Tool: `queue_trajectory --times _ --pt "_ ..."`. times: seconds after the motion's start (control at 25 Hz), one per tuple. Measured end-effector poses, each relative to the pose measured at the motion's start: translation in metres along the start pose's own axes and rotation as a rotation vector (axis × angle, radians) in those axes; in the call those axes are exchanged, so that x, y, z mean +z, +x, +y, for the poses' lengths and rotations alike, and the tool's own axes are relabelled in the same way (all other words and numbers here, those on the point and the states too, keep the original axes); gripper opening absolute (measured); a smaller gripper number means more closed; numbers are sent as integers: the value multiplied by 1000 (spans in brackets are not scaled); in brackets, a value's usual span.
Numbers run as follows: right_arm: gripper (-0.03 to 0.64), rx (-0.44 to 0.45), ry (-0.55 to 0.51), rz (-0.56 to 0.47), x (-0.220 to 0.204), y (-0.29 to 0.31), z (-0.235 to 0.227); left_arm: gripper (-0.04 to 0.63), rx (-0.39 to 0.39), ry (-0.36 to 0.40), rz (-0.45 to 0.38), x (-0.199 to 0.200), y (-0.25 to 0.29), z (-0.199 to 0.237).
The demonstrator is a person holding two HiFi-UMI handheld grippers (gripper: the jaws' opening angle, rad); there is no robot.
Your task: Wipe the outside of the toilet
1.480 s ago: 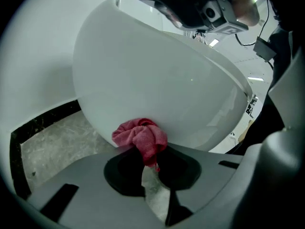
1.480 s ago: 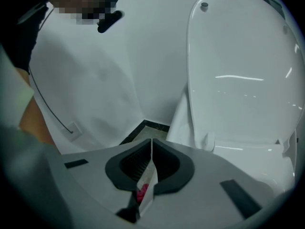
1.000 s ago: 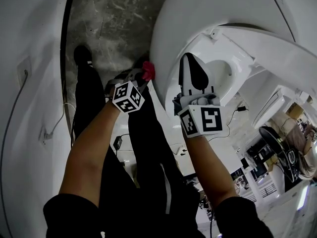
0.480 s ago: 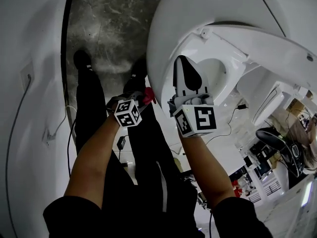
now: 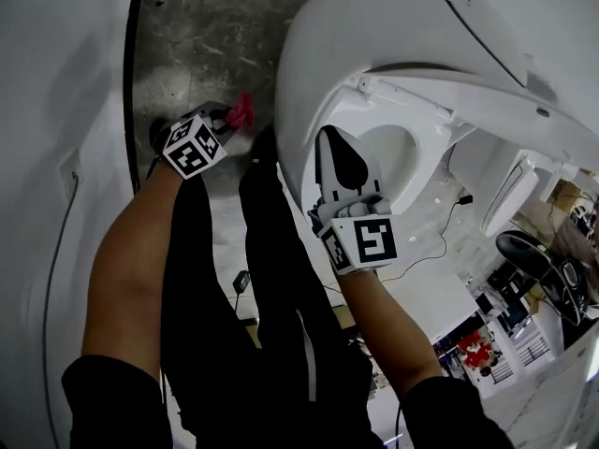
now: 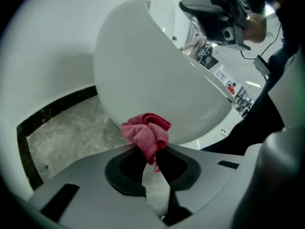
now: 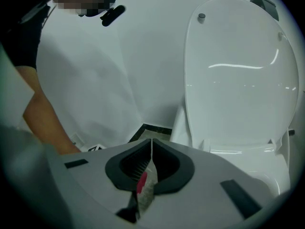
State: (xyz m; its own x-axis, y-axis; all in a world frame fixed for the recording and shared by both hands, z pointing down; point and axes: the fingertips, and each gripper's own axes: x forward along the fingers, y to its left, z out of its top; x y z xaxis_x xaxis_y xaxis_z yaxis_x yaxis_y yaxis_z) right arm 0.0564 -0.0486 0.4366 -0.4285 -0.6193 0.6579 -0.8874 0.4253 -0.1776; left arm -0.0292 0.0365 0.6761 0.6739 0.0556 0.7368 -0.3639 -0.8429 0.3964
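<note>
The white toilet bowl (image 5: 309, 54) fills the upper right of the head view, its lid (image 7: 238, 70) standing raised over the seat (image 7: 248, 151). My left gripper (image 5: 227, 120) is shut on a crumpled red cloth (image 5: 242, 110) to the left of the bowl's outer wall. In the left gripper view, the red cloth (image 6: 147, 131) bunches out of the left gripper (image 6: 151, 151) just in front of the curved bowl wall (image 6: 152, 85); contact cannot be made out. My right gripper (image 5: 328, 137) is shut and empty, lying over the bowl's front rim. The right gripper (image 7: 151, 144) points at the lid.
A white wall (image 5: 56, 110) with a cable (image 5: 51, 251) runs down the left side. Grey stone floor (image 5: 197, 36) lies between wall and bowl, edged by a dark skirting band (image 6: 52, 111). The person's black-trousered legs (image 5: 271, 279) stand below the bowl.
My left gripper has carried the red cloth away from my body, up along the left of the bowl. The right gripper shifted slightly left and stayed shut.
</note>
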Motion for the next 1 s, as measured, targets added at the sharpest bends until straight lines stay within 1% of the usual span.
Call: queue_trajectory --times 0.12,0.24,0.28,0.4,0.52,0.72,0.8,0.92,1.0 --pt "37 -7 14 4 -1 3 -1 71 67 27 -46 41 -5 60" --pt "37 -17 28 11 -3 9 -3 71 86 99 -64 76 5 99" --pt "37 -18 31 13 -4 12 -4 71 94 111 -69 85 10 111" --pt "37 -19 39 7 -5 23 -6 69 134 105 -98 110 20 147" --pt "37 -24 52 -23 -1 29 -10 69 163 111 -106 124 32 173" --pt "37 -17 39 -43 1 31 -13 69 195 105 -104 136 51 203" --pt "37 -12 20 -66 5 31 -13 70 190 131 -98 138 60 205" --pt "37 -5 2 -92 11 30 -12 69 163 194 -83 140 70 195" --pt "37 1 -8 -90 9 28 -14 67 164 206 -81 140 72 192"
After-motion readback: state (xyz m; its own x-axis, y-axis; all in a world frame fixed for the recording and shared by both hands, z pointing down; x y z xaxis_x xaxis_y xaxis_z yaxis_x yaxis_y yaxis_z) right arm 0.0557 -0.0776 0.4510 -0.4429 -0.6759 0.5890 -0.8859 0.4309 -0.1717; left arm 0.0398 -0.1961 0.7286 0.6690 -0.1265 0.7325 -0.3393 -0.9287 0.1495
